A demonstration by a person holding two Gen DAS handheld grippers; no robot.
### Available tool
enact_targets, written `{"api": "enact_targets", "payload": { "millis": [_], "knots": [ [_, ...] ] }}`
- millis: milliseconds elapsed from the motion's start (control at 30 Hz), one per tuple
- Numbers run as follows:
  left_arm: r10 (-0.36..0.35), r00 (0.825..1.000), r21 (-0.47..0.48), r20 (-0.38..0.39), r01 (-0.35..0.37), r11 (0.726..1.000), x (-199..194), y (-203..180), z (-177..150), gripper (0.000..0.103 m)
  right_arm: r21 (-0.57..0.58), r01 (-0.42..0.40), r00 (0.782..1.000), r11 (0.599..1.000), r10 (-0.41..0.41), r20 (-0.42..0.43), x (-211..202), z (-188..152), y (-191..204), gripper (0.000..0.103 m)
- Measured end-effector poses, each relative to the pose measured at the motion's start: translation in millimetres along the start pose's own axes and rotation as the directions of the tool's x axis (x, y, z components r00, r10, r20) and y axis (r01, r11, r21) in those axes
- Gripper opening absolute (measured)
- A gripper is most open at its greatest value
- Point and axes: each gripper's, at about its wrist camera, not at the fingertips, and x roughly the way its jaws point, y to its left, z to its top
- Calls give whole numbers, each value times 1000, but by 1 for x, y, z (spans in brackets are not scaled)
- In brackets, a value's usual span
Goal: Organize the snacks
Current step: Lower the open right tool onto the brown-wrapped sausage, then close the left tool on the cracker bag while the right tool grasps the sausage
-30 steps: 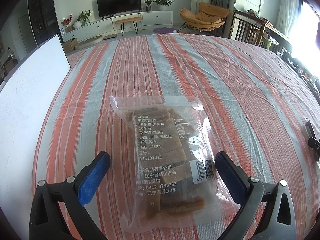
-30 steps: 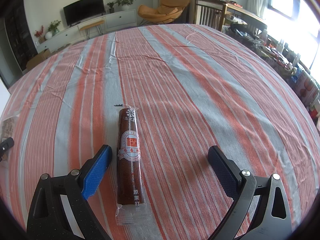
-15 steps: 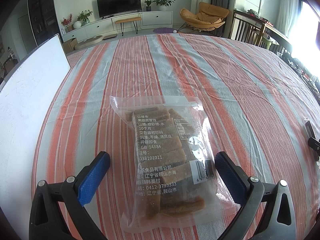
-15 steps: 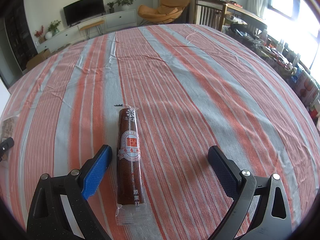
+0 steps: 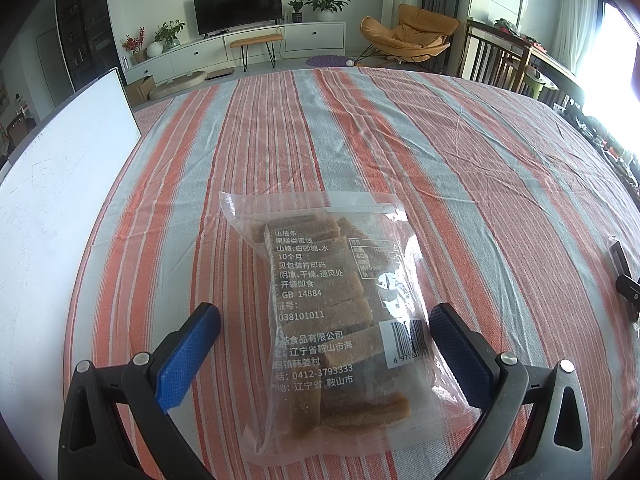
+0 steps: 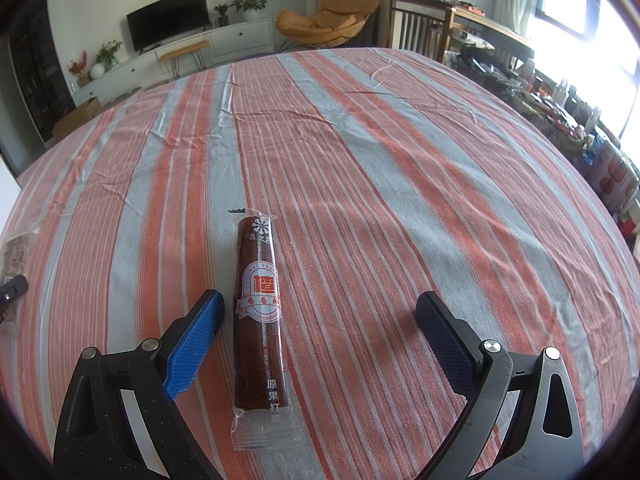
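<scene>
A clear bag of brown snack strips (image 5: pixel 336 320), printed with white Chinese text and a barcode, lies flat on the striped bench (image 5: pixel 460 168) between the spread fingers of the left tool (image 5: pixel 324 320). The right tool (image 6: pixel 318 306), equally spread, straddles a dark red wrapped fruit roll (image 6: pixel 260 316) lying lengthwise near its left finger.

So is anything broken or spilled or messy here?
Nothing stands out. The clear bag of snack bars looks sealed and lies flat on the striped tablecloth. The wrapped roll also lies flat and whole. The cloth is only a bit wrinkled.
</scene>
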Motion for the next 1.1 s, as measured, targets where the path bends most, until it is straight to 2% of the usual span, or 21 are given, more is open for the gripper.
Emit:
{"api": "enact_targets", "payload": {
  "millis": [467, 567, 667, 833, 900, 1033, 1100],
  "knots": [
    [-5, 1000, 0, 0, 5, 1000, -1, 1, 0, 103, 0, 0, 1000, 1000, 0, 0, 0, 0, 0, 98],
    [-51, 997, 31, -65, 53, 998, -5, 3, 1, 103, 0, 0, 1000, 1000, 0, 0, 0, 0, 0, 98],
    [-90, 985, 59, -144, 100, 993, -9, 7, 0, 103, 0, 0, 1000, 1000, 0, 0, 0, 0, 0, 98],
    [-109, 962, 46, -249, 125, 991, -13, 13, 2, 103, 0, 0, 1000, 1000, 0, 0, 0, 0, 0, 98],
    [-109, 961, 42, -252, 124, 991, -12, 12, 6, 103, 0, 0, 1000, 1000, 0, 0, 0, 0, 0, 98],
    [-51, 971, 74, -234, 70, 995, -2, 7, 11, 103, 0, 0, 1000, 1000, 0, 0, 0, 0, 0, 98],
    [-44, 975, 84, -217, 64, 994, 0, 2, 13, 103, 0, 0, 1000, 1000, 0, 0, 0, 0, 0, 98]
  ]
}}
